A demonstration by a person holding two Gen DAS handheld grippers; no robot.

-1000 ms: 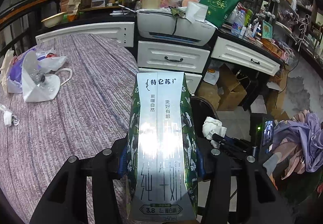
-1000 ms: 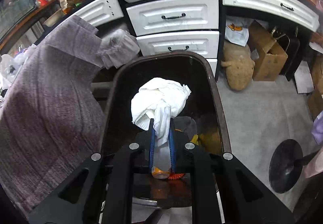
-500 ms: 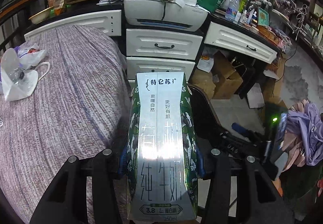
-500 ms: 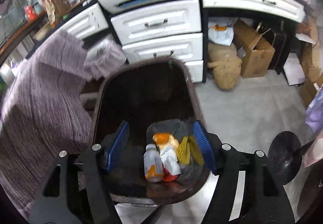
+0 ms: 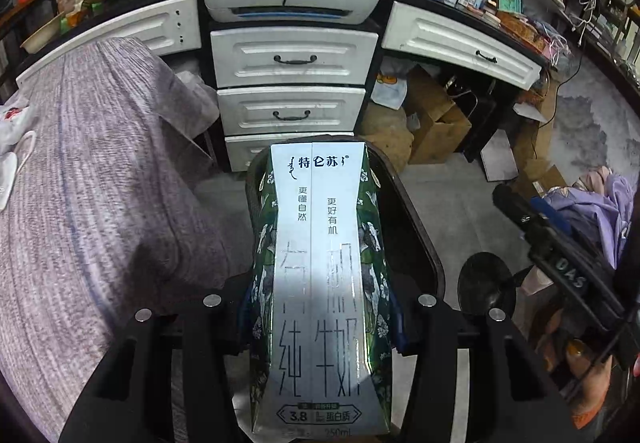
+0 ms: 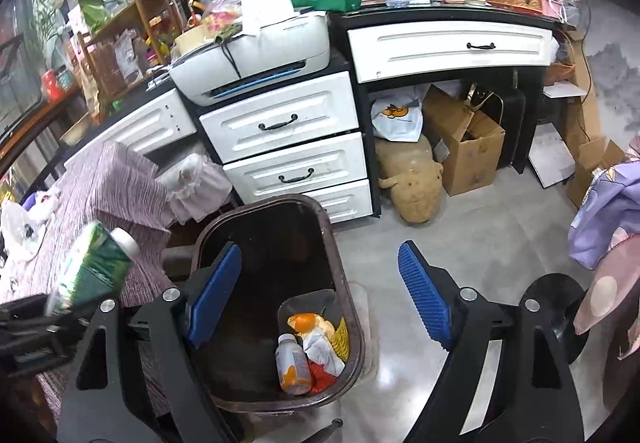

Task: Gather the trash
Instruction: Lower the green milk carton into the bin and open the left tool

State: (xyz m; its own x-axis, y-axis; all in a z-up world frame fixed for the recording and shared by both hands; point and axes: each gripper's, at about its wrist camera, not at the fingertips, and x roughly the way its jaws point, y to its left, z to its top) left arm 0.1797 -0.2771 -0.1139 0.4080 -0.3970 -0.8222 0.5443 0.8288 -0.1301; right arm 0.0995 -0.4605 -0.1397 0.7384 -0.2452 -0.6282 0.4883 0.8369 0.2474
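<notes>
Left gripper [image 5: 320, 307]: clamped on a green-and-silver milk carton [image 5: 320, 283], pads pressing both side panels, which bow inward at the grip. Carton is held lengthwise along the fingers, top end forward, poised above the near rim of the dark brown trash bin [image 6: 340, 267]. Judgement: the forward-pointing hold lets it slide straight in once released.

Right gripper [image 6: 320, 299]: jaws wide apart, nothing between the blue pads [image 6: 424, 295]. It sits above and just right of the bin opening, clear of the carton's path.

Bin stands on the grey floor, just beside the table draped in purple cloth [image 5: 100, 203], in front of the white drawer unit [image 6: 288, 147]. Already inside: orange-labelled bottle [image 6: 294, 363], crumpled white paper [image 6: 320, 347], red and yellow scraps.

White plastic bag [image 6: 16, 227] lies on the table, likely further trash
</notes>
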